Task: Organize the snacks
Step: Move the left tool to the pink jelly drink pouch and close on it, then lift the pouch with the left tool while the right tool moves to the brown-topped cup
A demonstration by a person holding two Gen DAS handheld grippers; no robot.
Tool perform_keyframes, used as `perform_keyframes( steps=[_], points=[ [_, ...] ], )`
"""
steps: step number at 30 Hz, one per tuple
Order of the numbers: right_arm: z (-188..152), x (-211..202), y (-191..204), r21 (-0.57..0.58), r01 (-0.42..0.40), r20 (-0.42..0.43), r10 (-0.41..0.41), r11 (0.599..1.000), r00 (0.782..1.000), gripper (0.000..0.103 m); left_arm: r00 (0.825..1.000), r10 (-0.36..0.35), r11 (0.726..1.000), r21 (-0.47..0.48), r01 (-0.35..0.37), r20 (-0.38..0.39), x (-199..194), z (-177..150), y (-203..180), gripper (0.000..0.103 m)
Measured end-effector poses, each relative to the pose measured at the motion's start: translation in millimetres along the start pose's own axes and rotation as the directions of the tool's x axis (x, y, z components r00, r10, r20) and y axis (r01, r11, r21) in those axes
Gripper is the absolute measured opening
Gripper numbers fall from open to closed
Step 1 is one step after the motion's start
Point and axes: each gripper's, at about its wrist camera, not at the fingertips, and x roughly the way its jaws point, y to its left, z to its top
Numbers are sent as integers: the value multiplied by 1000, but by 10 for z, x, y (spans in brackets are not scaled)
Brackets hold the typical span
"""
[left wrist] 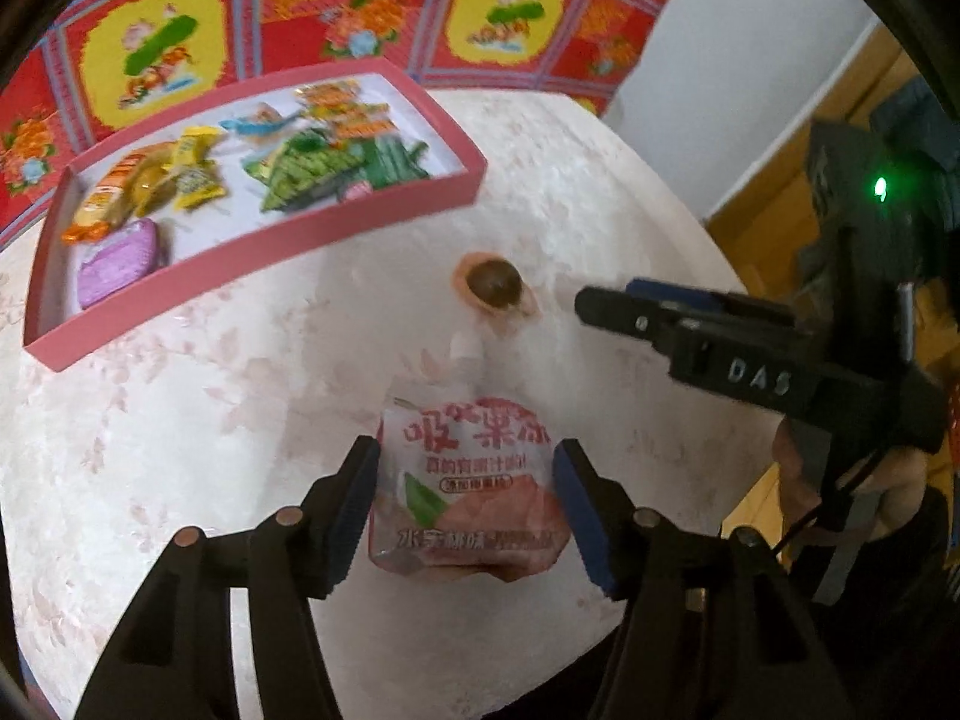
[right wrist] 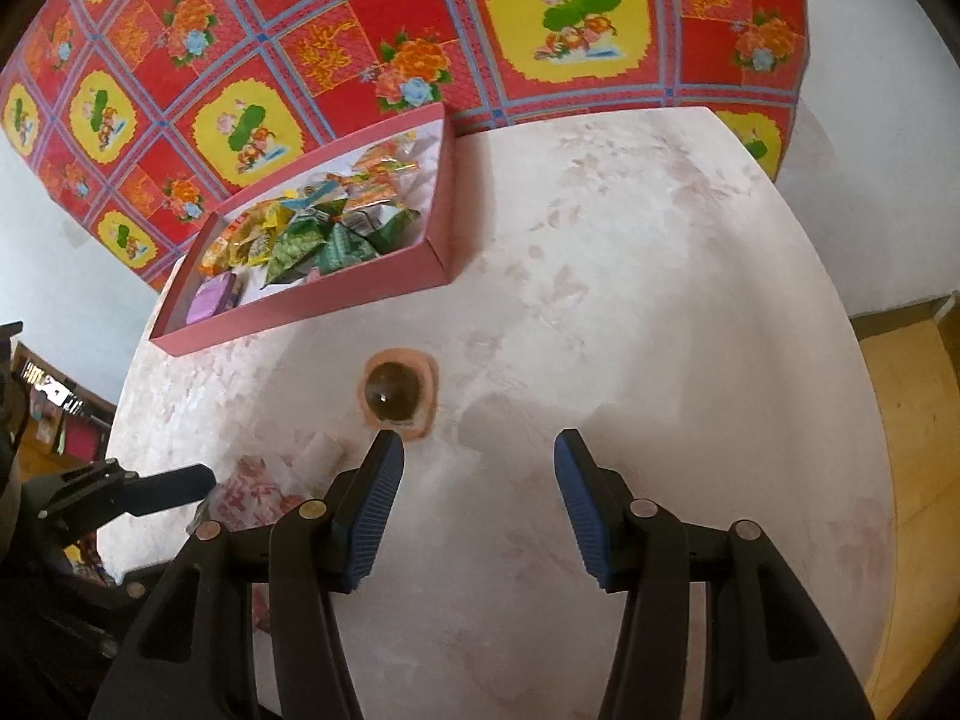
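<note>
Jelly pouch [left wrist: 465,492], pink and white, flat on the round table [left wrist: 240,420] at six o'clock in the left wrist view, framed by the left gripper [left wrist: 465,504]. Left fingers [left wrist: 354,504] roughly half open, one pad at either edge of the pouch, no firm pinch visible; likely placed so for a sideways pinch across the pouch's width. Pink tray [left wrist: 252,258] at ten o'clock of the pouch, well apart, already filled with green, yellow, orange and purple wrapped snacks; probably the destination for loose items. Cup jelly [left wrist: 495,288], a brown dome on a pale lid, at twelve o'clock of the pouch, alone on the table.

Right gripper [right wrist: 477,498] above bare table, fingers [right wrist: 378,510] partly open and empty, cup jelly at eleven o'clock just beyond the left pad; probably lined up as the next pick. Pouch at nine o'clock in the right wrist view, half hidden by the left gripper. Red patterned cloth [right wrist: 420,30] behind the table.
</note>
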Motion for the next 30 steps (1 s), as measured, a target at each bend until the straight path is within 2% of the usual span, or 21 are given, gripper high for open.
perform_keyframes(
  steps=[7, 10, 14, 21, 24, 30],
  points=[
    [-18, 44, -29, 13, 4, -16, -3, 1000, 1000, 54, 1000, -8, 1000, 27, 9, -28, 106, -29, -41, 73],
    [-6, 76, -21, 9, 1, -21, -1, 1000, 1000, 54, 998, 23, 999, 39, -21, -51, 186, -15, -54, 75],
    [12, 88, -28, 14, -7, -19, 8, 1000, 1000, 54, 997, 65, 996, 63, -62, -46, 214, 10, -100, 76],
    [23, 95, -26, 12, -20, -16, 21, 1000, 1000, 54, 999, 46, 999, 16, -46, -28, 143, 13, -5, 72],
    [24, 98, -17, 11, -26, -16, 26, 1000, 1000, 54, 996, 93, 996, 9, -93, 0, 73, 15, 56, 72],
    [22, 68, 57, -2, -36, -9, 36, 999, 999, 54, 992, 121, 991, -59, -119, 33, -35, 18, 264, 72]
  ],
)
